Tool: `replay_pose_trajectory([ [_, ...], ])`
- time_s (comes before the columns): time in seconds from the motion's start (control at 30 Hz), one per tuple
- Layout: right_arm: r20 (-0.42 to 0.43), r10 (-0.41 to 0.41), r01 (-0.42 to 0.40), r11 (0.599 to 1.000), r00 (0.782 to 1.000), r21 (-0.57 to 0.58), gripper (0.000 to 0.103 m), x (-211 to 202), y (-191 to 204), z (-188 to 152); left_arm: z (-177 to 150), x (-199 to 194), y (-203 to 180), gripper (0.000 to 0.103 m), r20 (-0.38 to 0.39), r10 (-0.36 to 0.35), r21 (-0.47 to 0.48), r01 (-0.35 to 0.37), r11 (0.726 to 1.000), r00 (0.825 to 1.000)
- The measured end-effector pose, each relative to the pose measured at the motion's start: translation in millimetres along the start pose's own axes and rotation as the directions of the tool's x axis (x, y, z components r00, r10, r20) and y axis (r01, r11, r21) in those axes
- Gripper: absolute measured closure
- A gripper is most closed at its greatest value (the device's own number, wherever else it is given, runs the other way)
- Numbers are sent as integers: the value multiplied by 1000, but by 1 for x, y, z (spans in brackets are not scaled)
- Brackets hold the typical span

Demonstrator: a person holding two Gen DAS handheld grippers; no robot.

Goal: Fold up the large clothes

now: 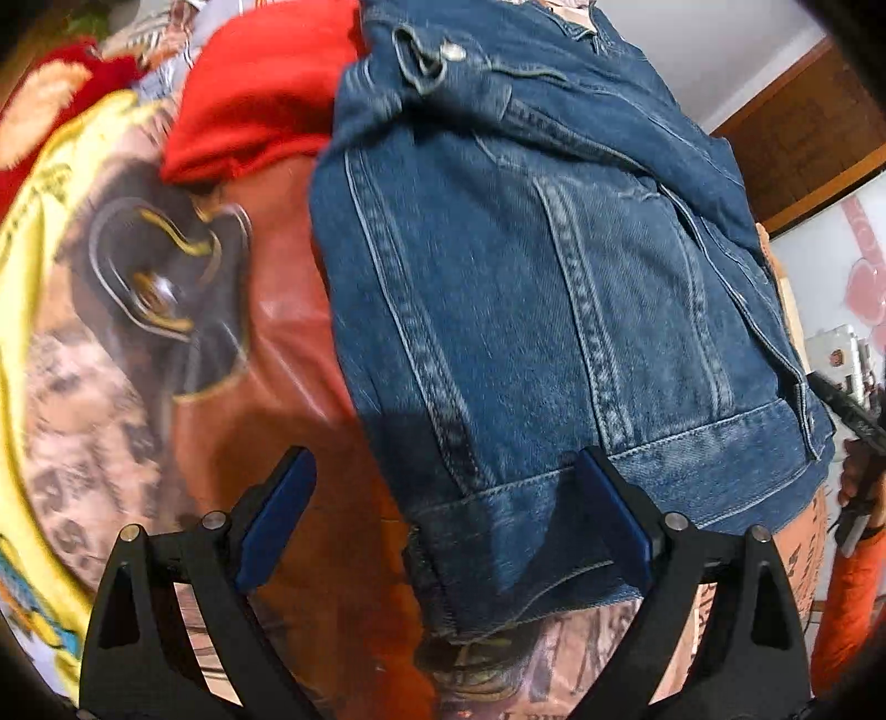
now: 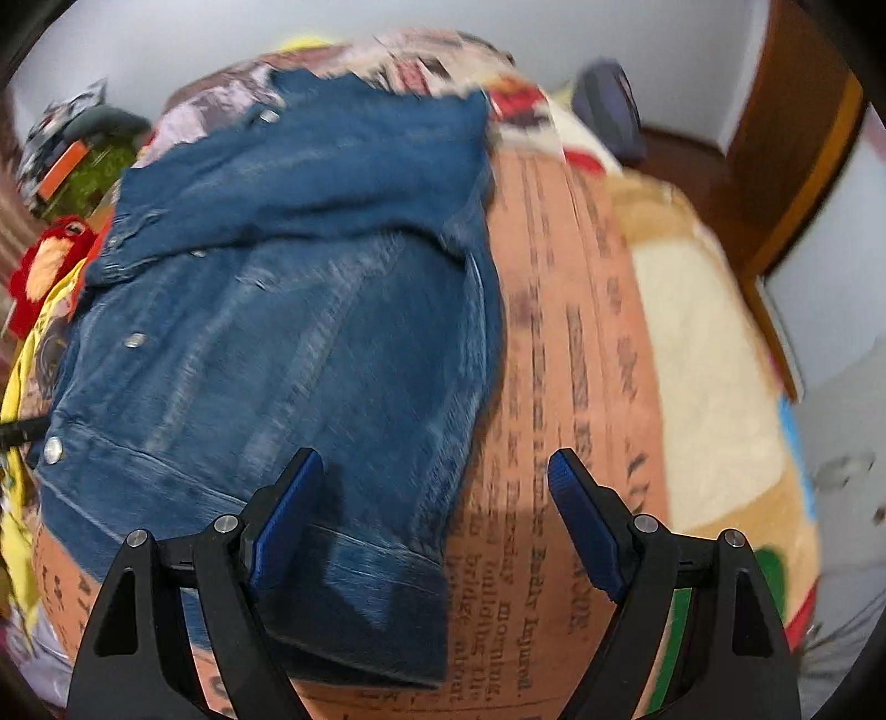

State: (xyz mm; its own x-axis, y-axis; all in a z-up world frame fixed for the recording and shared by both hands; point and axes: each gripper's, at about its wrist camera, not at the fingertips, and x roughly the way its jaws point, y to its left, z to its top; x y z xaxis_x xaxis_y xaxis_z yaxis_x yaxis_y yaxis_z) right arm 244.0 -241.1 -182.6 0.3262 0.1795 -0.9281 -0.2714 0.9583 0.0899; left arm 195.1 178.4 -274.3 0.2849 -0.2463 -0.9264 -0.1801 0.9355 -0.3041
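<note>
Surface: printed blanket, orange with newsprint text, over a bed; white wall behind.
Jacket: blue denim jacket lies partly folded on the blanket, hem nearest both cameras.
Red cloth: red garment touches the jacket's far left edge.
Left gripper: left gripper spread wide above the hem's left corner, clamping nothing.
Right gripper: right gripper spread wide above the hem's right corner, clamping nothing.
</note>
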Motion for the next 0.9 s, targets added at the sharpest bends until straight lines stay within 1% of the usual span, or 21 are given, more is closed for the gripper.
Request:
replay_pose_trajectory([
  [0.03, -17, 34, -34, 999, 999, 30, 22, 6, -5, -2, -1, 2, 1, 18, -5, -29, -14, 29, 999, 1000],
  [0.07, -15, 61, -60, 997, 998, 56, 22, 7, -9, -2, -3, 4, 2, 24, -8, -74, -37, 74, 997, 997],
  [0.13, -22, 128, -125, 985, 991, 118, 22, 12, -18, -2, -4, 3, 1, 26, 12, -78, -42, 79, 996, 997],
  [0.17, -28, 154, -149, 980, 988, 134, 24, 14, -20, -2, -6, 2, -1, 29, 18, -76, -30, 77, 997, 997],
  [0.2, -30, 186, -180, 972, 982, 148, 31, 16, -22, -1, -7, 0, -1, 36, 23, -69, -21, 70, 997, 997],
  [0.23, -28, 221, -214, 964, 975, 157, 38, 16, -24, -1, -9, -2, -3, 40, 27, -56, -9, 56, 998, 998],
  [0.27, -24, 235, -228, 962, 972, 153, 42, 15, -23, -1, -11, -6, -4, 46, 32, -45, 9, 44, 999, 998],
  [0.3, -24, 247, -241, 960, 969, 144, 51, 14, -22, -1, -14, -11, -6, 52, 41, -30, 27, 29, 999, 999],
  [0.33, -23, 258, -253, 959, 966, 131, 59, 12, -19, -1, -13, -16, -5, 54, 48, -22, 41, 20, 999, 999],
  [0.37, -24, 264, -259, 959, 964, 115, 62, 9, -15, -1, -15, -21, -6, 62, 56, -3, 60, 0, 998, 998],
  [0.4, -26, 260, -256, 961, 965, 102, 66, 8, -12, -1, -14, -22, -6, 65, 55, 2, 67, -6, 998, 998],
  [0.43, -25, 258, -255, 963, 966, 90, 73, 8, -9, 0, -15, -24, -6, 66, 54, 0, 71, -4, 997, 999],
  [0.47, -25, 254, -252, 965, 967, 78, 76, 7, -5, 1, -15, -25, -6, 69, 54, 1, 67, -4, 998, 999],
  [0.53, -25, 236, -234, 970, 972, 66, 87, 8, -3, 5, -12, -25, -4, 74, 53, 6, 60, -9, 998, 999],
  [0.6, -15, 232, -231, 971, 973, 56, 89, 4, -1, 8, -6, -29, -4, 81, 62, 11, 52, -14, 999, 998],
  [0.63, -3, 232, -232, 971, 973, 51, 89, 0, 1, 11, -4, -33, -4, 82, 68, 7, 47, -10, 999, 998],
  [0.67, 11, 231, -231, 972, 973, 41, 89, -3, 2, 14, -2, -40, -5, 88, 82, -18, 47, 15, 999, 996],
  [0.7, 30, 228, -229, 973, 973, 29, 89, -6, 3, 17, -1, -44, -7, 88, 98, -31, 52, 26, 998, 995],
  [0.77, 76, 224, -224, 974, 972, 2, 90, -17, 6, 21, 6, -62, -16, 89, 152, -24, 82, 12, 997, 988],
  [0.83, 122, 227, -226, 974, 966, -18, 90, -26, 9, 28, 13, -76, -24, 89, 195, -28, 103, 8, 995, 980],
  [0.9, 149, 237, -236, 971, 960, -28, 90, -32, 11, 37, 24, -92, -31, 89, 238, -31, 116, 3, 993, 971],
])
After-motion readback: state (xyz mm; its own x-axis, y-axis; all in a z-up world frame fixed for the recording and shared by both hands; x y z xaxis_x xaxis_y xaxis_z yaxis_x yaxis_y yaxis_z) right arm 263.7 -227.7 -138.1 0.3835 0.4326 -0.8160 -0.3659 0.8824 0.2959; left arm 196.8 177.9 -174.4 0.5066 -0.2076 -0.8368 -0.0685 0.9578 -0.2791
